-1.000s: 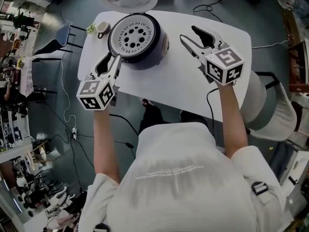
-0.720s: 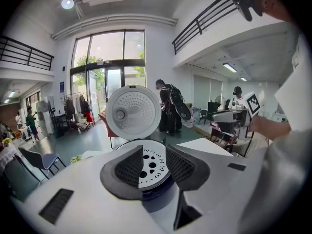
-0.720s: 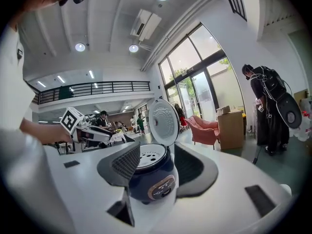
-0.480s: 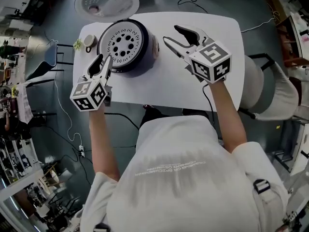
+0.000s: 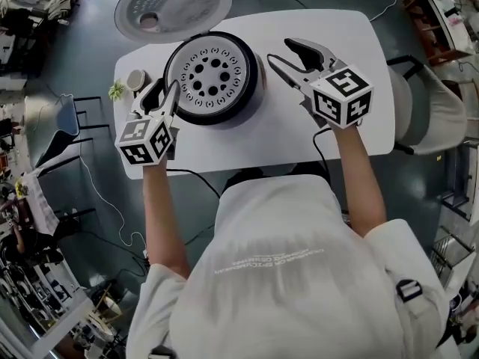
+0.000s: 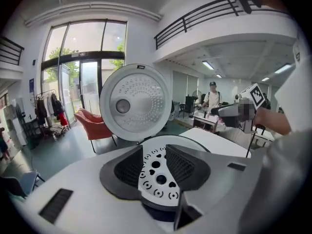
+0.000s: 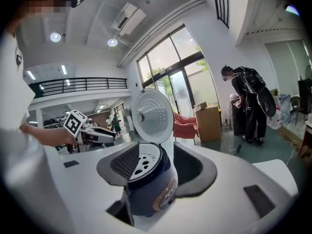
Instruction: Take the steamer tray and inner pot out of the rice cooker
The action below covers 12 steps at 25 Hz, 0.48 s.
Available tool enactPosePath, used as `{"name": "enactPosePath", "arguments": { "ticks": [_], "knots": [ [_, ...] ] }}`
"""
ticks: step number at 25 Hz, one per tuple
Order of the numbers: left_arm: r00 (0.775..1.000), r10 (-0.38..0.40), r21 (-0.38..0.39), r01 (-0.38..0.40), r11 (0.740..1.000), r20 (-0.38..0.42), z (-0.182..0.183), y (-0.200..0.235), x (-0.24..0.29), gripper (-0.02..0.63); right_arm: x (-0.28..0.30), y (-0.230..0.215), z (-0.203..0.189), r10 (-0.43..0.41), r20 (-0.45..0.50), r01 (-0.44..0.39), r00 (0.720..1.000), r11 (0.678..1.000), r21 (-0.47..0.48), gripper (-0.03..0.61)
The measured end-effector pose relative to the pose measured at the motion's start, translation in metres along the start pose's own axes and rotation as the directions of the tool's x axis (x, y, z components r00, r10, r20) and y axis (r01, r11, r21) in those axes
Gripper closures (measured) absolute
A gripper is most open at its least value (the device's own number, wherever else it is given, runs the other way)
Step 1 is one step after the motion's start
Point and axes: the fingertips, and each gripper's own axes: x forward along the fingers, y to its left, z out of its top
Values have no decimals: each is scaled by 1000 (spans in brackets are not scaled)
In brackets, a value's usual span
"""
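Progress: 0 of 2 out, the white perforated steamer tray [image 5: 212, 77] sits in the dark blue round rice cooker [image 5: 255, 88], inner pot hidden underneath. Left gripper [image 5: 165, 92] beside the cooker, jaws apart, empty; right gripper [image 5: 281, 51] jaws just opened wider, empty.

Bright daylight from tall windows [image 6: 83, 67], sharp focus, fisheye-warped edges.

We see a white table [image 5: 247, 137] with rounded corners across the upper middle of the head view. The rice cooker [image 5: 253, 81] stands on its upper-left part. At the table's upper-left corner, just beside the cooker, sit a small cup [image 5: 136, 79] and a little green plant [image 5: 115, 90].
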Motion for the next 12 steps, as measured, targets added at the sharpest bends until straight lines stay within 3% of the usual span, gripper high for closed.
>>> {"name": "enactPosePath", "arguments": {
  "ticks": [7, 12],
  "knots": [
    [992, -68, 92, 78, 993, -110, -14, 41, 46, 383, 26, 7, -1, -82, 40, 79, 996, 995, 62, 350],
    [968, -115, 132, 146, 980, -223, -33, 53, 73, 336, 43, 10, -7, -98, 30, 95, 995, 993, 75, 350]
  ]
}}
